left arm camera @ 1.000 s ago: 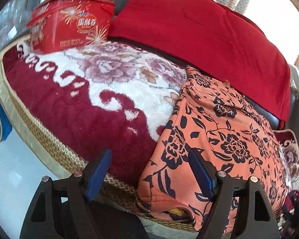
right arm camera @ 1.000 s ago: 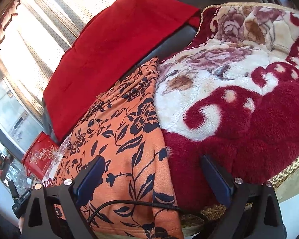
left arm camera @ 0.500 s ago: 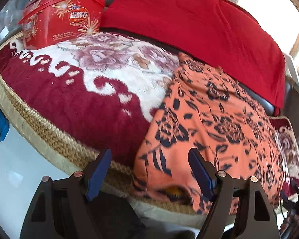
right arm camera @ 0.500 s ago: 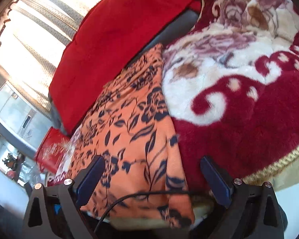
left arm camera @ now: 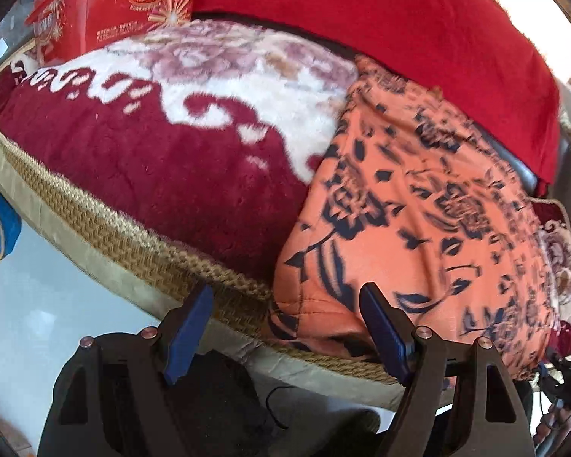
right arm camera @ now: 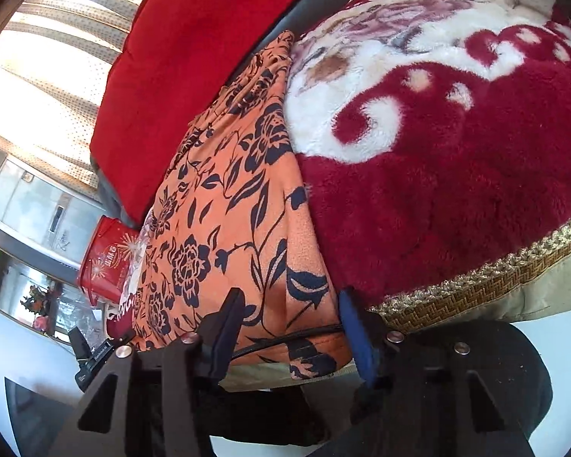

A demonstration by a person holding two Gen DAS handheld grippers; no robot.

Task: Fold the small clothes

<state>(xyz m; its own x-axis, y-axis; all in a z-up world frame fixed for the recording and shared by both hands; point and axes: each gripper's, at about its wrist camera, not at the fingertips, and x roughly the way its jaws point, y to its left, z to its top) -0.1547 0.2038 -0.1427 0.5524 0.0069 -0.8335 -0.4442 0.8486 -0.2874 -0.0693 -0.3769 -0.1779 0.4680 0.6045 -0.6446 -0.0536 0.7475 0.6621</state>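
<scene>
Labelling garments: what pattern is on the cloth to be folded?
Orange cloth with a dark navy flower-and-leaf print; sharpest in the right wrist view.

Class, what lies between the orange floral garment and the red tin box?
The plush maroon-and-white floral blanket separates the orange floral garment from the red tin box, in the left wrist view.

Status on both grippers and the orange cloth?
Left gripper open at cloth hem, holding nothing. Right gripper closing, orange cloth hem between fingers. Black cable crosses that hem.
</scene>
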